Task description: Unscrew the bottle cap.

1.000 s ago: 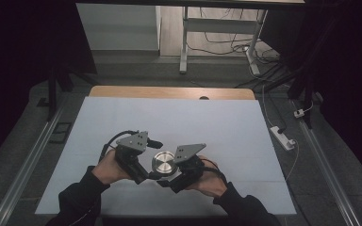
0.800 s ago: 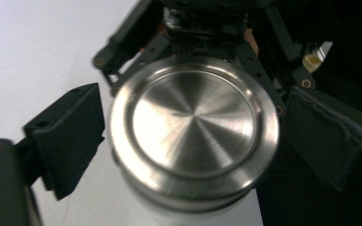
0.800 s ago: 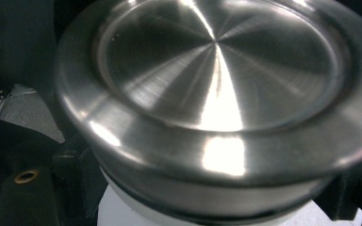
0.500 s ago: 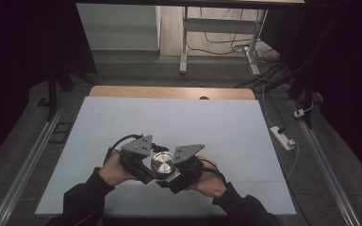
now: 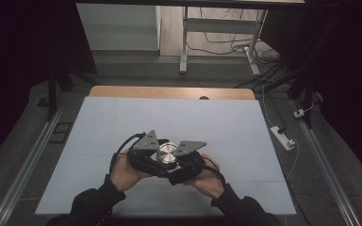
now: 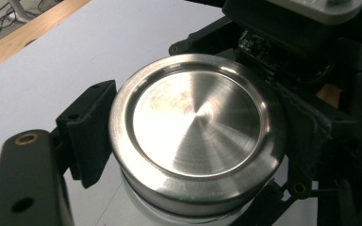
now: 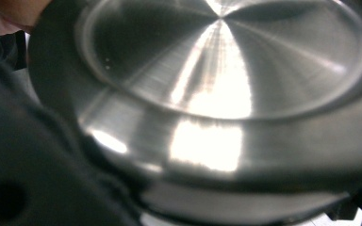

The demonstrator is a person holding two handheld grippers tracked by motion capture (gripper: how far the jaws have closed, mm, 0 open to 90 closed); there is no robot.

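Room: a dim workshop, cables trailing on the floor beyond a pale-topped bench [image 5: 122, 117] with a wooden far edge.
Bench: a person's forearms come in at the near edge, hands drawn together just left of centre.
Steel tin: a round, lidded metal tin [image 5: 168, 152] sits upright between the two hands, near the bench's front edge, its brushed lid [image 6: 195, 122] facing up.
Left tongs: the left tongs [image 5: 152, 151], their jaws just closed in from wide, clench the tin's lid from its left side; one black pad [image 6: 92, 132] presses on the rim.
Right tongs: the right tongs [image 5: 179, 159] grip the tin from the opposite side, lower on the body by the look of it.
Key relation: the tin stands directly between both tongs, axis vertical, each hand equally near; any twist or lift of the lid likely turns on that axis.
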